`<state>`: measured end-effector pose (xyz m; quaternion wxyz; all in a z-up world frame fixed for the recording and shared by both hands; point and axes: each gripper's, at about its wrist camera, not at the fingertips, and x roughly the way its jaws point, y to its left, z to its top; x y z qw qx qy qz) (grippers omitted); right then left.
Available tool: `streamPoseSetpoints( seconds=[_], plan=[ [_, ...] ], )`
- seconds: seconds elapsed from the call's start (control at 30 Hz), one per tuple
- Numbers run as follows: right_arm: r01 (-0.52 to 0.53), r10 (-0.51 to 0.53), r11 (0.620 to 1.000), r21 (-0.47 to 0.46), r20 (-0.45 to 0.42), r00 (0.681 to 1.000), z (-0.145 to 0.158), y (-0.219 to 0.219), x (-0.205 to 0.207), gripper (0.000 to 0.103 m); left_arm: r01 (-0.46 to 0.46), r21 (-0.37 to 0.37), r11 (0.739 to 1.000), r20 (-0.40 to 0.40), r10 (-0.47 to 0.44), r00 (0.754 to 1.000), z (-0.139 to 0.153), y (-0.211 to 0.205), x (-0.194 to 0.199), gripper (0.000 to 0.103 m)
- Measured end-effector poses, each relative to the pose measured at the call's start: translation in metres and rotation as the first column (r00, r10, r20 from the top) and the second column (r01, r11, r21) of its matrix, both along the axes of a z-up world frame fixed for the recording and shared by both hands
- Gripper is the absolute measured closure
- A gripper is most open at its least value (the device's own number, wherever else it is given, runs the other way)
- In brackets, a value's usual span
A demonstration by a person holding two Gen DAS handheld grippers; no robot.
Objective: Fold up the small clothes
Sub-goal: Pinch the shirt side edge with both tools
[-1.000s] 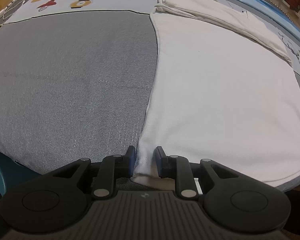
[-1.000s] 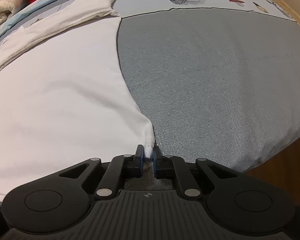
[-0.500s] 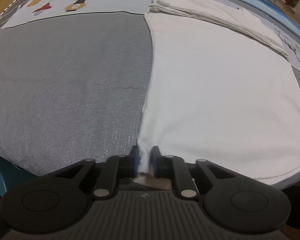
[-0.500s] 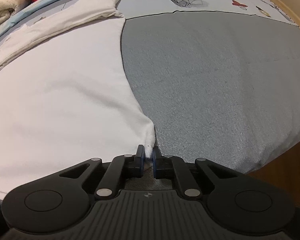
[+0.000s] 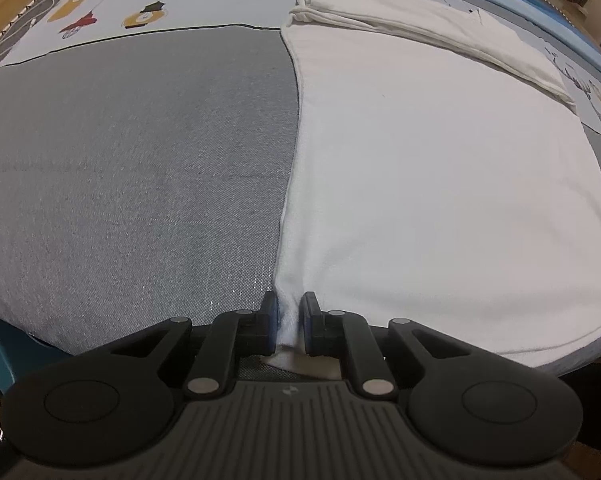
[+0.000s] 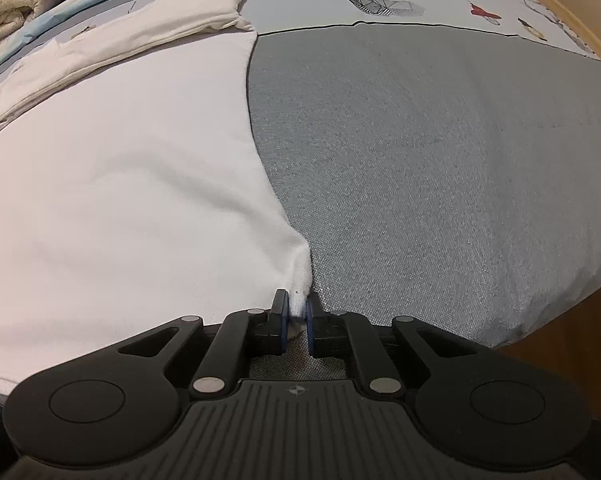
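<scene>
Left tongs (image 5: 288,312) and right tongs (image 6: 297,307) each pinch a corner of the soft white cloth (image 5: 440,184); pinched corners are hidden. Gray woven bed (image 6: 420,168) underneath.

I see the plain white cotton garment (image 5: 440,184) lying flat on grey fabric, its far end folded over.

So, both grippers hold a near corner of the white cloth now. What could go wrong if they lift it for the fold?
1. The right gripper pinches only a thin tip of the white garment; it may slip out.
2. The left gripper holds a thicker bunch, so the near edge may rise unevenly and crease.
3. The already folded far part could come undone if the cloth drags over the grey mat.
</scene>
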<state>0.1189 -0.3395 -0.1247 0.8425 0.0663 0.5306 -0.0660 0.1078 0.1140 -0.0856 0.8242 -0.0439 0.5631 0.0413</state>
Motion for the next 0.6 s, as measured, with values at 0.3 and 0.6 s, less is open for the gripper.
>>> streamPoseSetpoints(
  seconds=[0.3,0.6],
  plan=[
    [0.002,-0.002,1.000,0.004,0.010,1.000,0.001,0.000,-0.004,0.096,0.007,0.007,1.000,0.004,-0.007,1.000,0.000,-0.003,-0.002,0.091],
    [0.017,-0.019,1.000,0.026,0.078,0.997,0.014,-0.003,-0.010,0.097,0.036,0.029,0.999,0.031,-0.037,0.999,0.006,-0.008,-0.005,0.097]
  ],
)
